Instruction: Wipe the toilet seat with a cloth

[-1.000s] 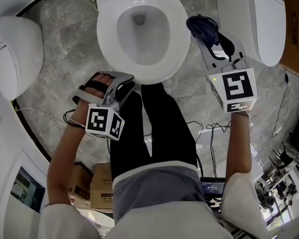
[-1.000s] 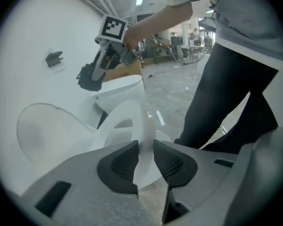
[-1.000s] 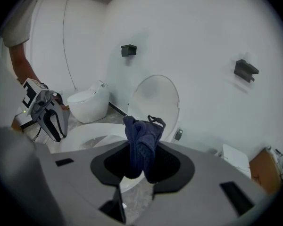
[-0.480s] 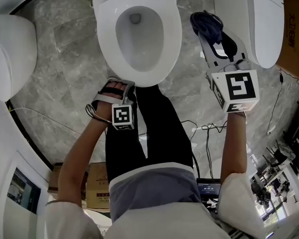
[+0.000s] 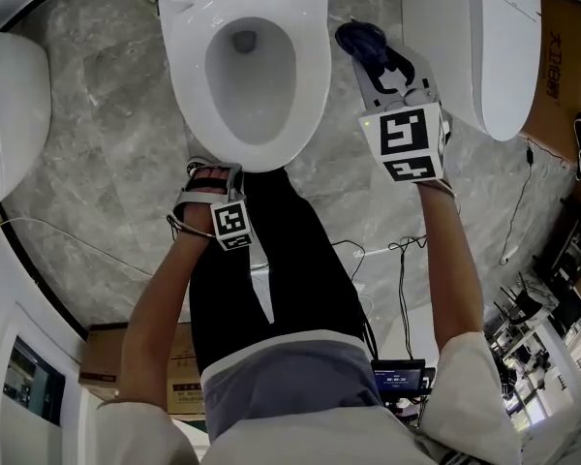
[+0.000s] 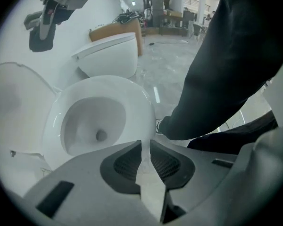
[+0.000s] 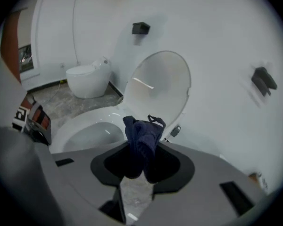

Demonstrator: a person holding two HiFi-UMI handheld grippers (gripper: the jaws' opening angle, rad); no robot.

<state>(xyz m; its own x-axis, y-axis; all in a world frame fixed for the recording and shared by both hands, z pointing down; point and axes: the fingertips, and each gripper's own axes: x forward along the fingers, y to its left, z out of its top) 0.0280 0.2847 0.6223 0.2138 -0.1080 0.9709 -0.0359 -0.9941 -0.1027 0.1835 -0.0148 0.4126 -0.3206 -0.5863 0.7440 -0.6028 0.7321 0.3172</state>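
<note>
The white toilet seat [image 5: 316,71] rings the open bowl at the top middle of the head view, with its lid [image 7: 161,81] raised. My right gripper [image 5: 365,54] hangs just off the seat's right side, shut on a dark blue cloth [image 5: 359,37] that bunches out past the jaws [image 7: 142,133]. My left gripper [image 5: 213,172] points down at the seat's front rim, beside the person's left knee. Its jaws have just been closing; in the left gripper view a narrow gap remains and nothing lies between the pads [image 6: 132,161].
A second toilet [image 5: 474,37] stands close on the right and a third [image 5: 10,95] on the left. The person's dark-trousered legs [image 5: 271,260] are right in front of the bowl. Cables [image 5: 397,250] trail over the grey marble floor; cardboard boxes [image 5: 107,356] sit behind.
My left gripper has dropped from beside the knee down toward the seat's front rim, its jaws narrowing. My right gripper has moved down and left with the cloth, nearer the seat's right side.
</note>
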